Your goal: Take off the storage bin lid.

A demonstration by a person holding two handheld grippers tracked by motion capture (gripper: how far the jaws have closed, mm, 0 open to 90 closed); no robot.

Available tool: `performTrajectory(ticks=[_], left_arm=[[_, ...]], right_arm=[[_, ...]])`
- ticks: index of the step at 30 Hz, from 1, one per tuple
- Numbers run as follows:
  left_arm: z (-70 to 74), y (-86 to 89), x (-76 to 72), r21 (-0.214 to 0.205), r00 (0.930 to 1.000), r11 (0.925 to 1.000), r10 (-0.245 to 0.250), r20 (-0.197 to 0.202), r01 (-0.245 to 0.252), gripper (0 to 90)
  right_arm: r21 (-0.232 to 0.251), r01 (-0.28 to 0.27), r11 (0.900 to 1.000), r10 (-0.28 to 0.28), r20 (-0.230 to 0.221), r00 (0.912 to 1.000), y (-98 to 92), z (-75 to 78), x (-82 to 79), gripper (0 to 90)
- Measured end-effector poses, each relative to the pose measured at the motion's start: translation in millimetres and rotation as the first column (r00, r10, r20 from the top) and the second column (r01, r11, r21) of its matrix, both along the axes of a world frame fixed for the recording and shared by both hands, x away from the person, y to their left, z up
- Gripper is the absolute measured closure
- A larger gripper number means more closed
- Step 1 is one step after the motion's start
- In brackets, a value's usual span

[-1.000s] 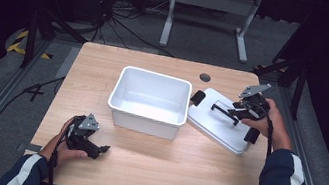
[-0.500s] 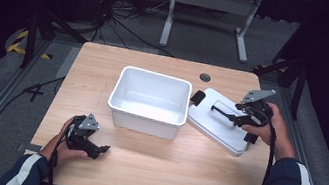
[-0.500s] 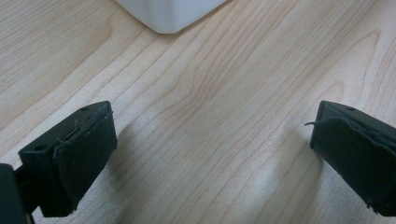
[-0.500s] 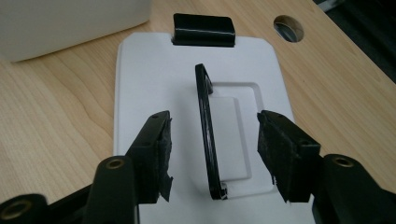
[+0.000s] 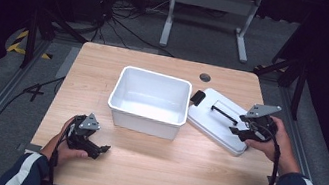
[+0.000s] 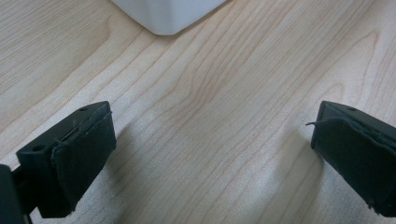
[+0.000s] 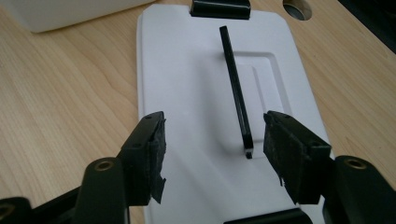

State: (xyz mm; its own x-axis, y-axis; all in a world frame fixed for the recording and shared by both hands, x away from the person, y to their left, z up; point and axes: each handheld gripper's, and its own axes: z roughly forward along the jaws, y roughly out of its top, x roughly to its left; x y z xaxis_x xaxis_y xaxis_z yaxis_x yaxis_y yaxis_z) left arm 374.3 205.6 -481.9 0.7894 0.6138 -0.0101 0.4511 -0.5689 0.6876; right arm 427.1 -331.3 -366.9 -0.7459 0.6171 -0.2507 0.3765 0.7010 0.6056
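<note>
While its jaws have just been opening, right gripper [image 5: 238,131] hovers empty over white lid [image 7: 205,93] on wooden table [image 5: 164,173]; left gripper [image 6: 210,154] gapes wide.

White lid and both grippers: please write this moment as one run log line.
right gripper: open, jaws just opening over white lid | left gripper: open on table | white bin: uncovered

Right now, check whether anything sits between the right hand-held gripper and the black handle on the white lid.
Nothing visible does. The right hand-held gripper is over the near end of the white lid, jaws apart and having just been opening, with the black handle between them and unpressed.
</note>
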Motion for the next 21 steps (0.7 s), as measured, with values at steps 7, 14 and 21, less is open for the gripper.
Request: performTrajectory(ticks=[7,14,21], left_arm=[[0.1,0.3,-1.1,0.0,1.0,1.0,0.004,0.0,-0.004,0.8],[-0.1,0.0,-1.4,-0.005,1.0,1.0,0.008,-0.002,-0.008,0.8],[0.1,0.2,-0.6,0.001,1.0,1.0,0.005,0.006,-0.005,0.6]], right_arm=[[0.044,0.001,0.999,-0.002,0.022,0.9998,-6.8,-3.6,-22.2,35.8],[0.067,0.023,0.9975,-0.027,0.052,0.9983,-13.3,-15.8,-44.6,30.2],[0.098,0.055,0.9936,-0.063,0.076,0.9952,-24.9,-32.2,-69.1,25.0]])
